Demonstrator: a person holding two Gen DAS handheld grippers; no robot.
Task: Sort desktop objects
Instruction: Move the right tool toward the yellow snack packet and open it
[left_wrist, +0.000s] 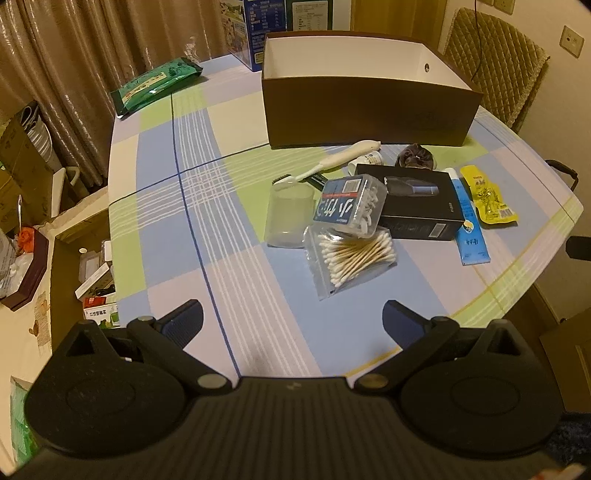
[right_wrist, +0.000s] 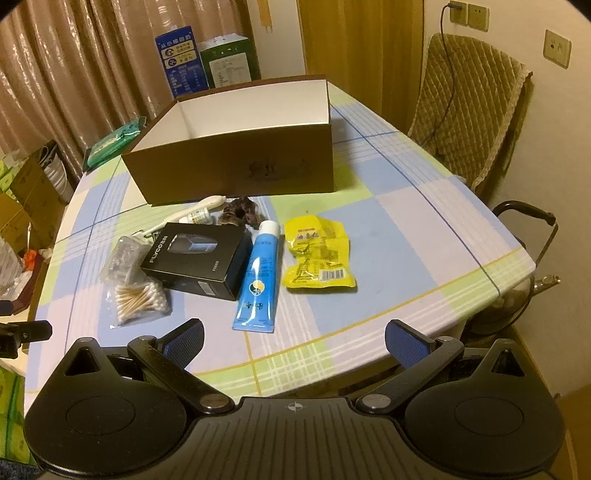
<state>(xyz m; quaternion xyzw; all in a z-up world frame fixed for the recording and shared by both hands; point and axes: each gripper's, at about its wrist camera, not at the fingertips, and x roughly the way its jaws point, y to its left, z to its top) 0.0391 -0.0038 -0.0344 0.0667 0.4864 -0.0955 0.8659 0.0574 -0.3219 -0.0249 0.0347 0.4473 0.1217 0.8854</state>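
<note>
Blue ribbed pads line the fingers of both tools, and both pairs stand wide apart with nothing between them: the left gripper (left_wrist: 291, 317) hangs over bare checked cloth short of the clutter, and the right gripper (right_wrist: 294, 338) hovers at the near edge of the worktop (right_wrist: 406, 236). Just ahead of the right one lies the blue tube (right_wrist: 258, 275), with the yellow snack packet (right_wrist: 319, 254) beside it and the black shaver box (right_wrist: 197, 258) touching the tube's other side. Ahead of the left one sit the bag of cotton swabs (left_wrist: 351, 256), the clear box of floss picks (left_wrist: 351, 205) leaning partly on it, and a clear plastic cup (left_wrist: 288, 214) on its side. Farther back, a white toothbrush (left_wrist: 332, 160), a small white bottle (left_wrist: 367, 158) and a dark scrunchie (left_wrist: 415, 157) lie near the brown cardboard box (right_wrist: 236, 166). As far as its white inside shows, that box holds nothing, so the sorting appears not yet begun: every item waits on the cloth, and all of them are left to move.
</note>
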